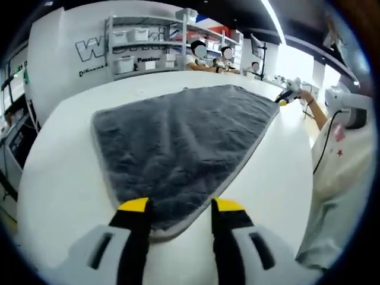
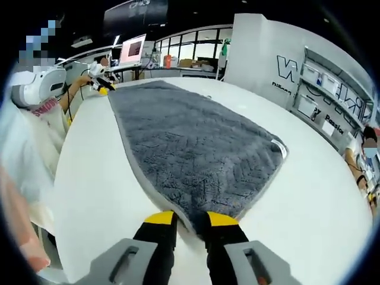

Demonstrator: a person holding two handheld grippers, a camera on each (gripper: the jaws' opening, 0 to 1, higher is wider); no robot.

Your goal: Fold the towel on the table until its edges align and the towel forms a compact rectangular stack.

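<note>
A grey plush towel [image 1: 178, 136] lies spread flat on the white table [image 1: 65, 178]. My left gripper [image 1: 180, 206] is open, its yellow-tipped jaws wide apart on either side of the towel's near corner, which lies between them. In the right gripper view the same towel [image 2: 196, 148] stretches away from my right gripper [image 2: 190, 219]. Its jaws stand open with a narrower gap, the towel's opposite corner lying flat between them. Each gripper shows small at the towel's far corner in the other's view: the right gripper [image 1: 287, 95] and the left gripper [image 2: 100, 82].
A person in a white shirt [image 1: 338, 178] stands at the table's edge between the grippers. Shelving with white boxes [image 1: 148, 47] lines the wall behind. Desks with monitors [image 2: 133, 50] stand beyond the table. White tabletop [image 2: 95, 178] borders the towel.
</note>
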